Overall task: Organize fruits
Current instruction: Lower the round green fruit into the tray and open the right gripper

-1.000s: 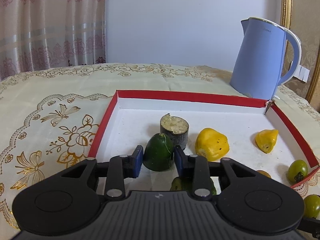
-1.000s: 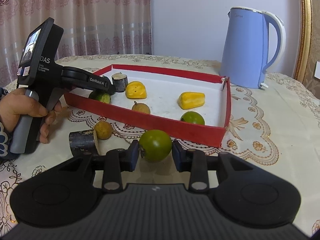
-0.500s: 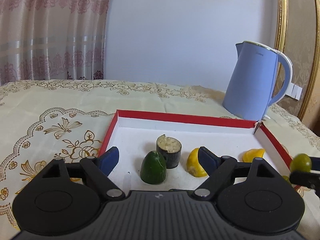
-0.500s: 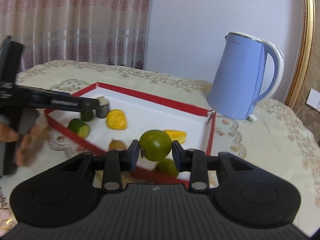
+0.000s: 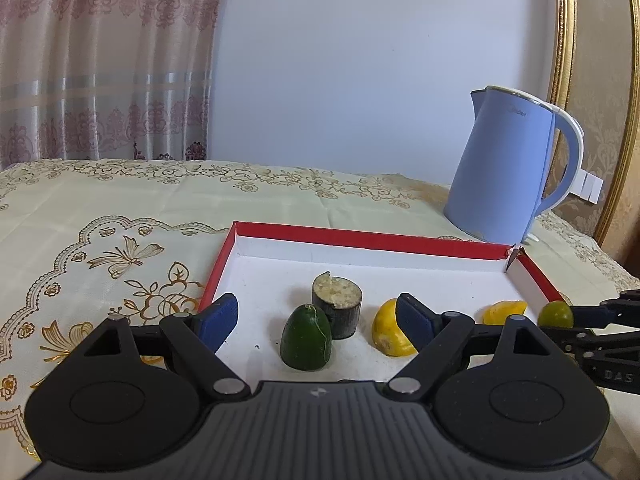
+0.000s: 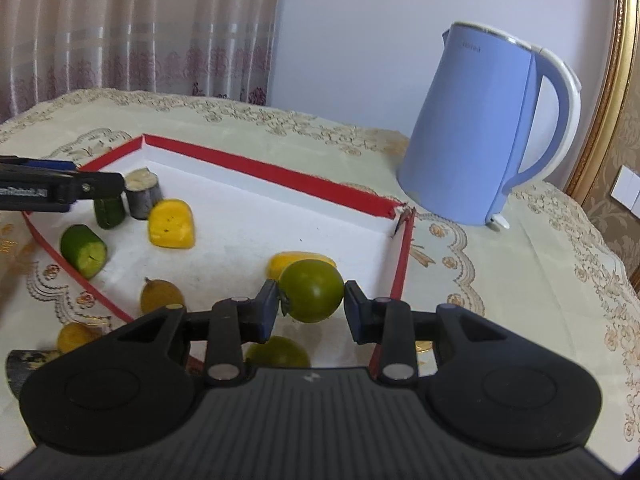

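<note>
My right gripper (image 6: 311,307) is shut on a round green fruit (image 6: 312,291) and holds it above the right part of the red-rimmed white tray (image 6: 280,174). The same fruit (image 5: 555,314) shows at the right in the left wrist view. My left gripper (image 5: 316,320) is open and empty above the tray (image 5: 360,237), a little back from a dark green fruit piece (image 5: 306,338) that stands in it. A dark cut cylinder (image 5: 337,305) and a yellow fruit (image 5: 386,334) stand beside that piece.
A blue kettle (image 6: 486,128) stands behind the tray's far right corner. In the tray lie a cut green piece (image 6: 84,250), a yellow piece (image 6: 172,224), a brown fruit (image 6: 160,295) and another green fruit (image 6: 278,354). A yellow fruit (image 6: 74,336) lies outside on the tablecloth.
My left gripper let go of the dark green piece, opened wide and pulled back. My right gripper lifted the round green fruit off the cloth and carried it over the tray.
</note>
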A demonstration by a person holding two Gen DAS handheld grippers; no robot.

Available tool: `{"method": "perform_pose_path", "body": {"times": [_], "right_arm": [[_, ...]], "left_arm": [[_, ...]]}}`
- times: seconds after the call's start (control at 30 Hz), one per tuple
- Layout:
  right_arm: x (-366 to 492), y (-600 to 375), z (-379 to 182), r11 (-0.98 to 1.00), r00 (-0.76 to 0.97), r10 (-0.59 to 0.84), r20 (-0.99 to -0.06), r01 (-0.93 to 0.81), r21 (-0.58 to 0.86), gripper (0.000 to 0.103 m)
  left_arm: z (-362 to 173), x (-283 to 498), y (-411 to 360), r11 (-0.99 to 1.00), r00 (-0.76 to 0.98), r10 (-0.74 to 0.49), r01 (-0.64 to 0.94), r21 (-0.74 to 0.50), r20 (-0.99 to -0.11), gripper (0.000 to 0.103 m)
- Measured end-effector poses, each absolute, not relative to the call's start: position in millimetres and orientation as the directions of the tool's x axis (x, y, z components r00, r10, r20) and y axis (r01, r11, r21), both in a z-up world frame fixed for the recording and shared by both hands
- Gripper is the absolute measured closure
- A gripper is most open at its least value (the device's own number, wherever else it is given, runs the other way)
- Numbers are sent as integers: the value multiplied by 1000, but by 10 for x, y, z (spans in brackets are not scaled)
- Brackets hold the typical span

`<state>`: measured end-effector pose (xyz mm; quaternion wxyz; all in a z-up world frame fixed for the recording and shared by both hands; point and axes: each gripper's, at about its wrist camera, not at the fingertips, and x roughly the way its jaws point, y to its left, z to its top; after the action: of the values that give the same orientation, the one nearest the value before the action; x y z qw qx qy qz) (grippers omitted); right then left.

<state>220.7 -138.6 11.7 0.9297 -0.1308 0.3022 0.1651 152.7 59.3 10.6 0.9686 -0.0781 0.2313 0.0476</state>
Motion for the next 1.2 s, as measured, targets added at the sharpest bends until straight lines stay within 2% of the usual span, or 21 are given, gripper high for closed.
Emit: {"method": "perform_pose_path", "body": {"times": [0.37, 1.0, 1.13, 1.2], "right_arm": [[2390, -1359, -27, 914, 737, 223, -638, -386, -126, 70], [2430, -1389, -74, 924, 745, 227, -627, -369, -104, 70], [2426, -1397, -69, 926, 746, 226, -627, -364, -99, 68], [2410, -1405, -53, 927, 751, 226, -620, -361, -99, 61]], "left_arm": [[102, 1537, 581, 984, 886, 50, -122, -128, -460, 17], [90, 1557, 562, 985, 884, 50, -122, -125, -465, 17], [92, 1556, 564, 985, 884, 51, -123, -125, -465, 17], [90, 1556, 564, 984, 884, 52, -123, -125, -465, 17]]}}
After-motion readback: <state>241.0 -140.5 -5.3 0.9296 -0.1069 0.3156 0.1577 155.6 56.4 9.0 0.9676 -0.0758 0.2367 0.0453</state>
